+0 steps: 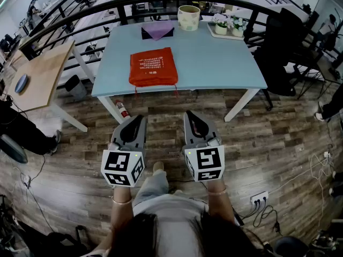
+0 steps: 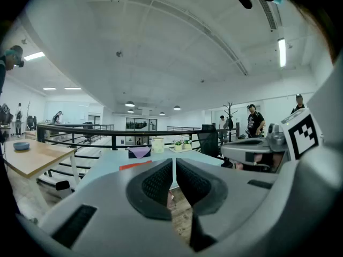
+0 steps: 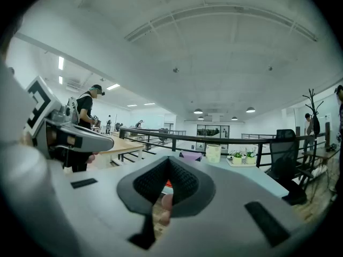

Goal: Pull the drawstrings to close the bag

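Observation:
A flat red drawstring bag (image 1: 153,67) lies near the front edge of the light blue table (image 1: 214,63). Its two thin red cords hang over that edge. Both grippers are held side by side over the wood floor, well short of the table and touching nothing. My left gripper (image 1: 138,118) is shut and empty, pointing toward the bag's left side. My right gripper (image 1: 191,114) is also shut and empty. In the left gripper view the bag (image 2: 134,166) shows just left of the closed jaws. In the right gripper view only a red sliver of the bag (image 3: 169,184) shows behind the pads.
At the table's back stand a cream cup (image 1: 188,17), a purple cloth (image 1: 157,30) on a dark pad and a tray of small plants (image 1: 228,25). A wooden table (image 1: 40,76) is left, a black chair (image 1: 278,52) right, a railing (image 1: 80,20) behind. A red canister (image 1: 122,109) lies under the table.

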### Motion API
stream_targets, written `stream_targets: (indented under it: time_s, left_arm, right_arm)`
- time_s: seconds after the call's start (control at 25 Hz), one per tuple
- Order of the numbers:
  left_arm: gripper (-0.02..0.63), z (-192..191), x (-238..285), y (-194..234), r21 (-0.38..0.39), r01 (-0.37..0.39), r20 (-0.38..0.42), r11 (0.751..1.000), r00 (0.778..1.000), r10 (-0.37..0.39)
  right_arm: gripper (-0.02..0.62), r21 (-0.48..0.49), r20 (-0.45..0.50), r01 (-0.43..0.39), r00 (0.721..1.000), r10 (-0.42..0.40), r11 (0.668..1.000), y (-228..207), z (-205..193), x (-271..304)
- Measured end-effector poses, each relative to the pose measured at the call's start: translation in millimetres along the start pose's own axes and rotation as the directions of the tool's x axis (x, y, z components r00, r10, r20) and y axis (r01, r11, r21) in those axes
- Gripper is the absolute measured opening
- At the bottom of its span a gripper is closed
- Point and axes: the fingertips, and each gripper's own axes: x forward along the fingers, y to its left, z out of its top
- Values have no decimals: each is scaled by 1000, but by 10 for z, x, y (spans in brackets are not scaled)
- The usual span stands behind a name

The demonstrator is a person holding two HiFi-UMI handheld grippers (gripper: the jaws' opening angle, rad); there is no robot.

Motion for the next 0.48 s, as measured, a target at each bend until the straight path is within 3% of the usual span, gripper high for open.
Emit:
stream_targets:
  time_s: [0.48]
  left_arm:
    - [31, -7, 432, 643, -17, 17, -22, 1000, 1000, -17]
  right_arm:
    - [26, 144, 18, -27, 1000, 25, 989, 61, 86, 681]
